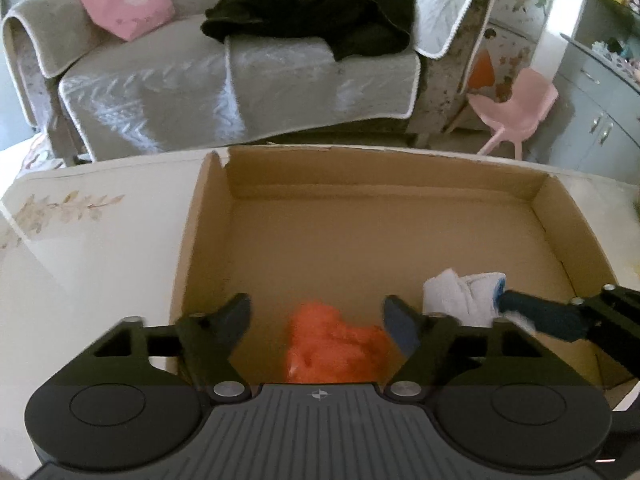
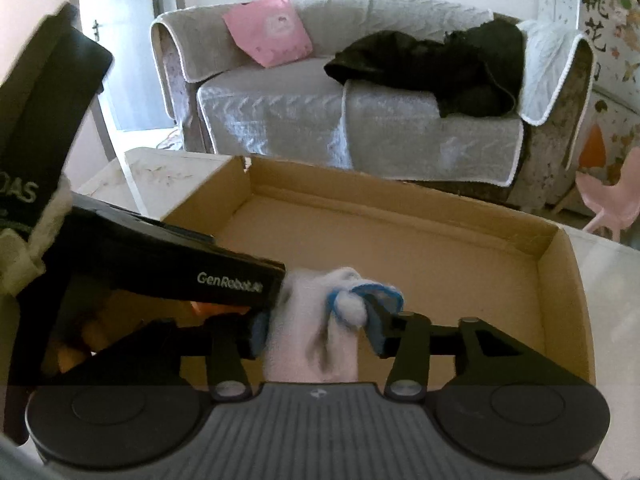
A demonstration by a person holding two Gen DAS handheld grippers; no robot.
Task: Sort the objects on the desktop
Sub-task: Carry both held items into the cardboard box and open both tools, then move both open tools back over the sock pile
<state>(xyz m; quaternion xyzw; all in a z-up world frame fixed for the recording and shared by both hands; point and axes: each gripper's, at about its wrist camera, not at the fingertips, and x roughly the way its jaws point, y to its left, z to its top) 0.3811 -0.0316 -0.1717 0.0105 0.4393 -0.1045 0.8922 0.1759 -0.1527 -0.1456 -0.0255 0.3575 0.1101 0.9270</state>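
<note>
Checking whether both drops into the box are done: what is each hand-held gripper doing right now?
Left hand-held gripper: open, orange cloth lying loose between its fingers.
Right hand-held gripper: open, white and blue cloth between its fingers, pads apparently clear.

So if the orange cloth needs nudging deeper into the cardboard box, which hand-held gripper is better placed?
Left. The left hand-held gripper hangs open directly over the orange cloth; the right hand-held gripper straddles the white cloth beside it.
</note>
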